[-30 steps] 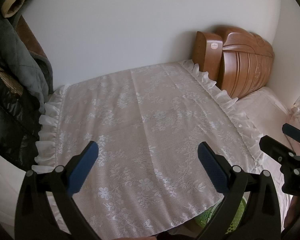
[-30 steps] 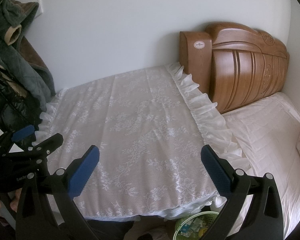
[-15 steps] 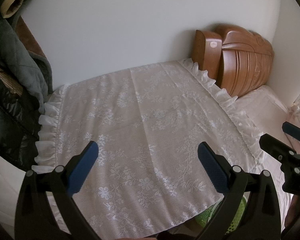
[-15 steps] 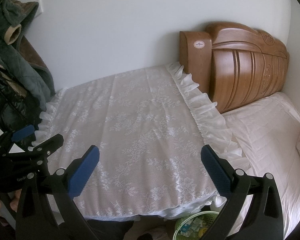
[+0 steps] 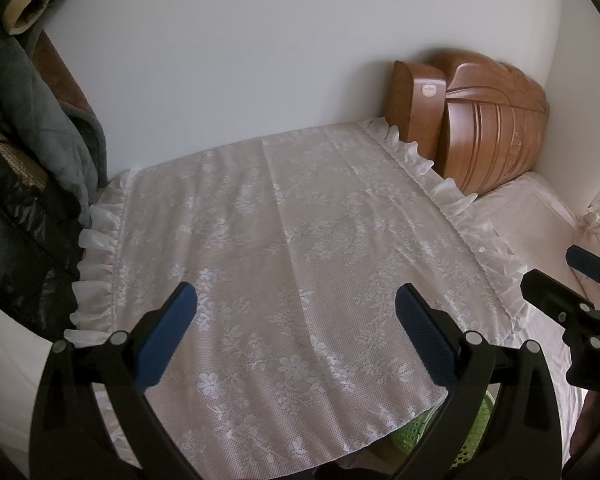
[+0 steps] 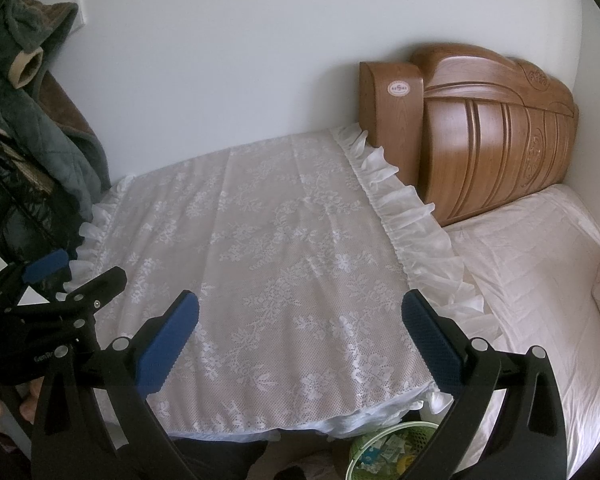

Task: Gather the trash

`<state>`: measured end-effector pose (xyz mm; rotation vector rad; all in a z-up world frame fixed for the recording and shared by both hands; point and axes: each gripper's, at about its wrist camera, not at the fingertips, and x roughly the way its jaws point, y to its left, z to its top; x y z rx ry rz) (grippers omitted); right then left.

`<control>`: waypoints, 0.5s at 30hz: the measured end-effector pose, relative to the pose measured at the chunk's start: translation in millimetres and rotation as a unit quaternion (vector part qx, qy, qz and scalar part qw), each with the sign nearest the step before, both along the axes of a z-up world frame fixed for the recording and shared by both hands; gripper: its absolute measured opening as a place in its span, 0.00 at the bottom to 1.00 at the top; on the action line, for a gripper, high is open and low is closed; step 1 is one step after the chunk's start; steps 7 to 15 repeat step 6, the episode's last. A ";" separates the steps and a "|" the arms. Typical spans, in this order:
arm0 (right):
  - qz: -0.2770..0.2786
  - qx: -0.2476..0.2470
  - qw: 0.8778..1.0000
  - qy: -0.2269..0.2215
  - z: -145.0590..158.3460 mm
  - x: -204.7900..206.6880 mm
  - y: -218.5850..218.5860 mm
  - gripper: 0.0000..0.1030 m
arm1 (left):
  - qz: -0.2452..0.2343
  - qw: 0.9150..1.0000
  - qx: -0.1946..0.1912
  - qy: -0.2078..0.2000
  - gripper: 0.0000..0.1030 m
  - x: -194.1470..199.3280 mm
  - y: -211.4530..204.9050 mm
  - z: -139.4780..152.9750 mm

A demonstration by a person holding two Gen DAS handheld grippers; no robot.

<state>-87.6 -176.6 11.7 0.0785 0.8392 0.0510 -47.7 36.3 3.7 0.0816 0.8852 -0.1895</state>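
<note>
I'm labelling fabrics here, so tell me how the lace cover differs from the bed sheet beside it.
The lace cover is netted with white flowers; the bed sheet is plain, with only faint stitched lines. The lace cover has a ruffled frill along its sides; the bed sheet shows none. The lace cover sits higher, its frill hanging down toward the bed sheet. Both are pale and lie flat.

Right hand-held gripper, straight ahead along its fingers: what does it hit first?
Most likely the white floral lace cover draped over the flat surface: the open right hand-held gripper points down onto it, with nothing between. Depth is unclear, so the exact contact spot is uncertain.
</note>
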 end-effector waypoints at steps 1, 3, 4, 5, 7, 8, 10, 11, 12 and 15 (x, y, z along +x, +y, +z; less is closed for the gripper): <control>0.000 0.001 1.000 0.000 0.7 1.6 0.1 0.98 | 0.000 1.000 0.000 0.001 0.92 0.0 0.1 0.1; 0.000 0.001 1.000 0.001 -0.7 -2.1 0.4 0.98 | -0.001 1.000 0.000 0.000 0.92 0.6 0.2 0.2; 0.000 0.001 1.000 0.000 0.0 0.1 0.4 0.98 | -0.001 1.000 0.000 0.001 0.92 0.6 0.1 0.2; 0.001 0.000 1.000 0.000 -0.1 -1.3 0.4 0.98 | -0.001 1.000 0.001 0.001 0.92 0.2 0.2 0.2; 0.000 0.000 1.000 0.000 0.2 0.6 0.5 0.98 | -0.001 1.000 0.001 0.001 0.92 1.1 0.3 0.5; 0.000 0.000 1.000 0.000 0.2 0.6 0.5 0.98 | -0.001 1.000 0.001 0.001 0.92 1.1 0.3 0.5; 0.000 0.000 1.000 0.000 0.2 0.6 0.5 0.98 | -0.001 1.000 0.001 0.001 0.92 1.1 0.3 0.5; 0.000 0.000 1.000 0.000 0.2 0.6 0.5 0.98 | -0.001 1.000 0.001 0.001 0.92 1.1 0.3 0.5; 0.000 0.000 1.000 0.000 0.2 0.6 0.5 0.98 | -0.001 1.000 0.001 0.001 0.92 1.1 0.3 0.5; 0.000 0.000 1.000 0.000 0.2 0.6 0.5 0.98 | -0.001 1.000 0.001 0.001 0.92 1.1 0.3 0.5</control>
